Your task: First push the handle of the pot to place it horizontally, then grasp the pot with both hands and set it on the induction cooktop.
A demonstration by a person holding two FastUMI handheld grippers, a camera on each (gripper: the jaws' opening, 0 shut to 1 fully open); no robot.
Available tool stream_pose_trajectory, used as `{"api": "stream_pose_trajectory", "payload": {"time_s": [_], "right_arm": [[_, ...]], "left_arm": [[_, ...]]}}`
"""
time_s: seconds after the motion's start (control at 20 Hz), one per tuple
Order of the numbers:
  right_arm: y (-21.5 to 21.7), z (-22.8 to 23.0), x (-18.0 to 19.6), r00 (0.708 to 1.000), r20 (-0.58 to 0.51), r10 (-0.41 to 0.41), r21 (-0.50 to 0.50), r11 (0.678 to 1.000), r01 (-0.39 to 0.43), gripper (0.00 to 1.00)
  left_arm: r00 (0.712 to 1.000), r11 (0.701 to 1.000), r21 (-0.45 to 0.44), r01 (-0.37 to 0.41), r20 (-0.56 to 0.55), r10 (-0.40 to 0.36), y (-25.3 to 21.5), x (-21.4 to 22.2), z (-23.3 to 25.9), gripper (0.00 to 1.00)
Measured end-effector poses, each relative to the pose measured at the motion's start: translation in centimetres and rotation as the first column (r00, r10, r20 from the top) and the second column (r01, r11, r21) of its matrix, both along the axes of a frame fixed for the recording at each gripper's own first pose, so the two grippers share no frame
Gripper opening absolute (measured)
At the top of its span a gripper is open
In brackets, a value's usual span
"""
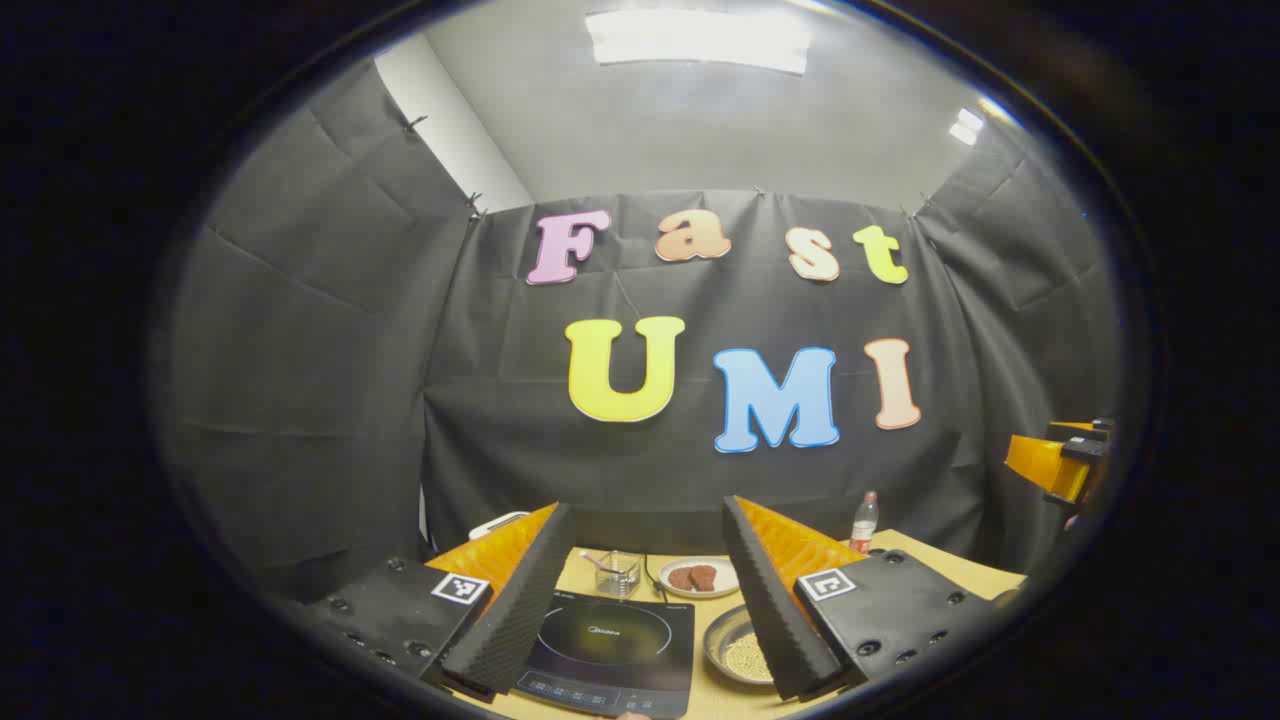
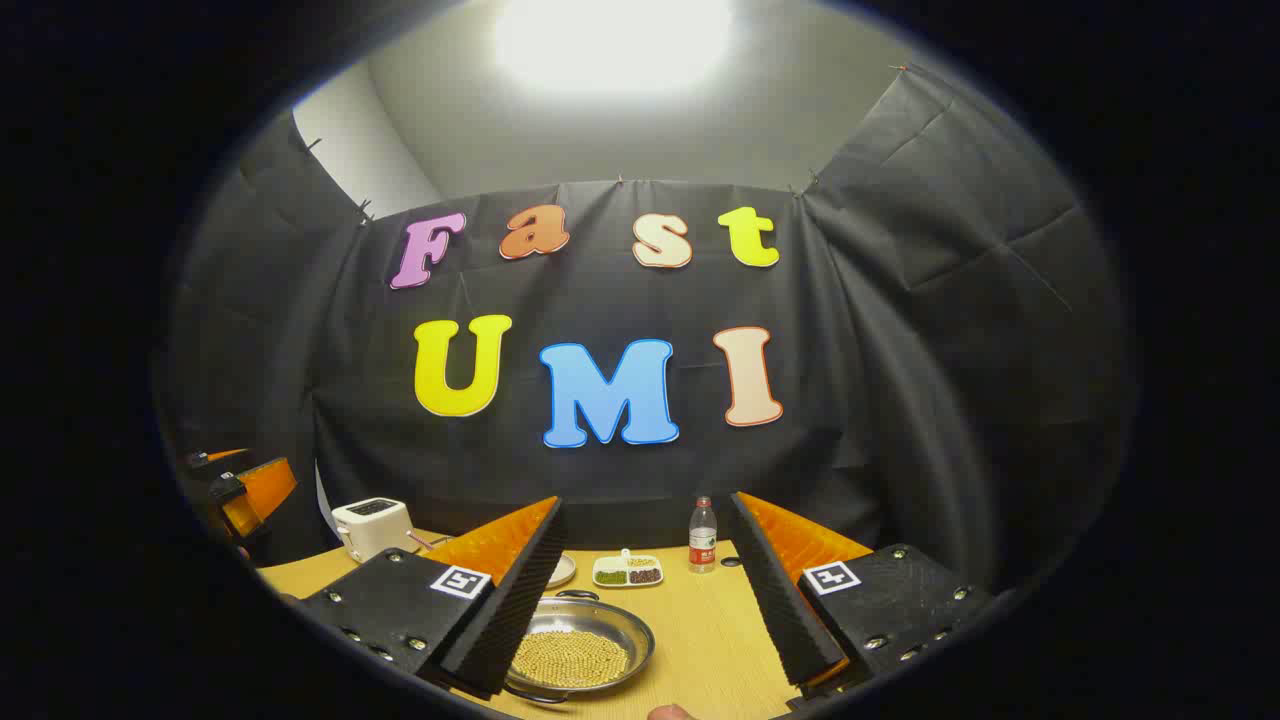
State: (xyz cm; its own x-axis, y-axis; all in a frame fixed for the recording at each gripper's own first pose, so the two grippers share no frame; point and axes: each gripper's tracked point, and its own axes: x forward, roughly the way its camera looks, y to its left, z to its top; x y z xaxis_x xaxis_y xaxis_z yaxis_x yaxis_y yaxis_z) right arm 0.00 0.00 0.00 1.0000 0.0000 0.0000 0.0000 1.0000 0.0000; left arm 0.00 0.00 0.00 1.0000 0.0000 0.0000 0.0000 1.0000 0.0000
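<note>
Both grippers, left (image 1: 640,610) and right (image 2: 640,600), hang wide open and hold nothing above a shallow silver pot (image 2: 580,650) of yellow grains beside the black cooktop (image 1: 610,645).

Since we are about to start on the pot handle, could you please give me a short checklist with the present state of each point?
1. Left tongs open and holding nothing: ok.
2. Right tongs open and holding nothing: ok.
3. Induction cooktop surface free for the pot: ok, nothing rests on it.
4. Pot found on the table, filled with small yellow grains: ok.
5. Handle direction: cannot tell; just a dark loop shows at the pot's far rim.
6. Bystanders near the path, the water bottle and sectioned dish: ok, both stand behind the pot.
</note>
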Motion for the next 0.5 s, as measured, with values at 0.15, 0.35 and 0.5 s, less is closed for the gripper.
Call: {"api": "stream_pose_trajectory", "payload": {"time_s": [0.15,0.35,0.5], "right_arm": [[0.18,0.01,0.01,1.0,0.001,-0.006,0.006,1.0,0.006,0.98],[0.38,0.07,0.03,1.0,0.012,-0.009,-0.002,1.0,0.009,0.98],[0.49,-0.07,0.27,1.0,0.006,-0.011,0.006,1.0,0.011,0.98]], "left_arm": [[1.0,1.0,-0.007,0.004,-0.008,-0.004,0.05,0.2,-0.36,0.96],[1.0,1.0,-0.001,0.012,-0.005,-0.012,-0.02,0.4,-0.3,0.99],[1.0,1.0,0.007,0.018,0.004,-0.018,-0.05,0.35,0.05,0.94]]}}
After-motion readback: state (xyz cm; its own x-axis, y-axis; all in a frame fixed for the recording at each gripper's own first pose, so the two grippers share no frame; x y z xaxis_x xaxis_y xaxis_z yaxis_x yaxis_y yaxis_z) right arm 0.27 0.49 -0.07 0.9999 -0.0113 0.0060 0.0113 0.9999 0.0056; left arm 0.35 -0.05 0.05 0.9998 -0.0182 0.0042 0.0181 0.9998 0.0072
